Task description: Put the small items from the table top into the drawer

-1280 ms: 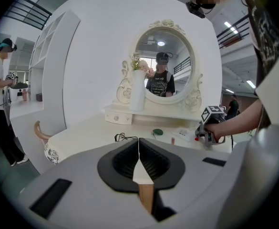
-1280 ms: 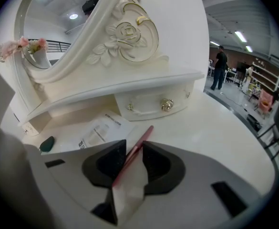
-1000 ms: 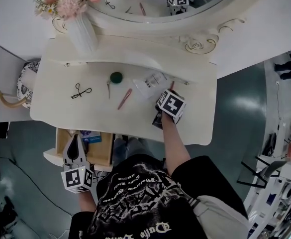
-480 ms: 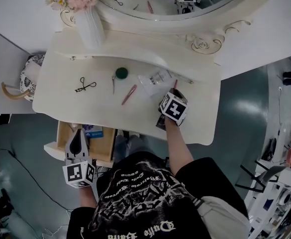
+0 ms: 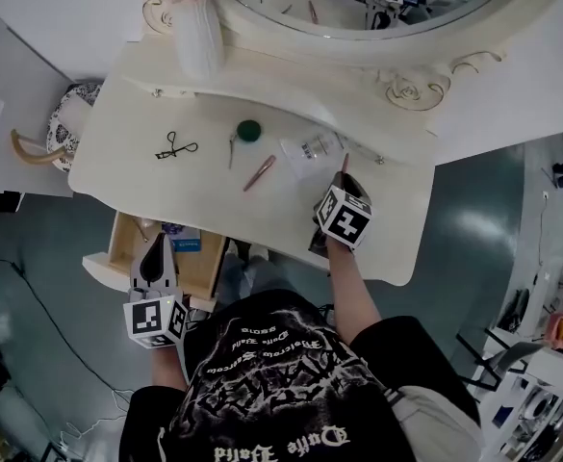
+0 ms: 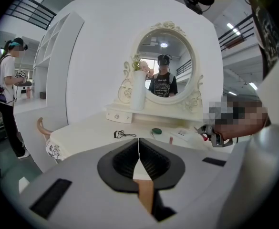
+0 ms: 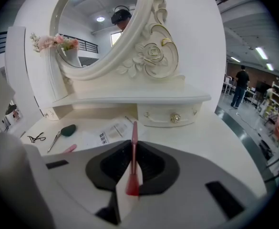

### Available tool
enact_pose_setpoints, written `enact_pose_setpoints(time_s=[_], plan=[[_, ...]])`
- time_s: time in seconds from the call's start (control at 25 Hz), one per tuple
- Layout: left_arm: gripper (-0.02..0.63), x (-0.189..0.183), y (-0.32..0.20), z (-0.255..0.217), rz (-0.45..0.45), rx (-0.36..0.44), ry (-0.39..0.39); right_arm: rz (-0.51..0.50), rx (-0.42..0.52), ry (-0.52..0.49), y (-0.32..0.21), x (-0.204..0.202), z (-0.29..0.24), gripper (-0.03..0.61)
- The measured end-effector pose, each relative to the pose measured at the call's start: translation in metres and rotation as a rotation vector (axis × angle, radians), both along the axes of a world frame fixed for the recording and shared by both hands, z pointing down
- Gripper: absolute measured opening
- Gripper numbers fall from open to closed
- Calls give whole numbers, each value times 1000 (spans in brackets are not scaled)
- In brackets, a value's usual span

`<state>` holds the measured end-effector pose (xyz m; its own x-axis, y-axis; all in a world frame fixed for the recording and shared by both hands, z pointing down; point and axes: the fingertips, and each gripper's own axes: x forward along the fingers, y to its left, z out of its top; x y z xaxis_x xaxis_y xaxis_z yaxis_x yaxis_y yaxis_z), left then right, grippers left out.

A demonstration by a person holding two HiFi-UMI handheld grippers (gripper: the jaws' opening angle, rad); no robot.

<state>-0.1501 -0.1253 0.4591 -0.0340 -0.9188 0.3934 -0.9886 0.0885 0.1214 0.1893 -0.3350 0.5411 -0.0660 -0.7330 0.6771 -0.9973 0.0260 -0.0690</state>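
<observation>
red stick (image 7: 134, 130) inside right gripper (image 7: 131, 146) (pinched)

Industrial hall staged as bedroom: dressing table (image 5: 281, 215), mirror (image 7: 96, 27).

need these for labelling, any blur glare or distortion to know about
Head view: evenly lit, soft shadows on the table, pale sheen on the floor. Left gripper view: fisheye with dark corners, mosaic patches laid over it. Right gripper view: same fisheye, the mirror bowed; the red stick in the right gripper blurs at its near end.
</observation>
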Motion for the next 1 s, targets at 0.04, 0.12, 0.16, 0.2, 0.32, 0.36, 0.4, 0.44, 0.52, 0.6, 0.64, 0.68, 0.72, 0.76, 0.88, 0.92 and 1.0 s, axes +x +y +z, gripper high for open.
enact_pose_setpoints(time_s=[0.04,0.12,0.16,0.2,0.32,0.36,0.4,0.44,0.52,0.6,0.64,0.68,0.72,0.76,0.88,0.92,1.0], plan=[[18,1,1,0,-6,2,2,-12,1,0,1,-1,-1,51],[18,2,1,-1,-17,4,4,-53,7,5,2,-5,-5,51],[18,2,1,-1,-22,4,4,-80,11,11,3,-7,-8,51],[18,3,1,0,-27,3,4,-108,16,16,5,-9,-11,51],[18,4,1,1,-42,0,3,-173,32,7,9,-18,-19,51],[18,5,1,2,-44,-1,3,-191,39,-2,10,-23,-22,51],[17,6,0,2,-45,-2,3,-213,44,-14,11,-29,-25,51],[18,7,0,3,-48,-4,3,-243,49,-23,13,-37,-27,51],[18,8,2,5,-58,-11,1,-323,59,-34,19,-57,-31,51],[18,9,3,7,-66,-19,-1,-409,71,-42,27,-77,-34,51],[18,9,3,9,-68,-20,-2,-449,78,-44,31,-86,-36,51],[17,9,3,10,-69,-20,-1,-487,85,-45,35,-95,-38,51],[18,8,2,10,-71,-19,-1,-523,91,-47,40,-103,-41,51],[18,7,2,10,-73,-18,-2,-557,96,-50,45,-111,-43,51],[17,4,8,12,-95,-20,-8,-656,98,-63,61,-136,-45,51],[18,3,11,12,-110,-22,-7,-690,96,-70,66,-144,-45,51],[18,0,17,13,-136,-22,-4,-754,93,-82,76,-160,-46,51]])
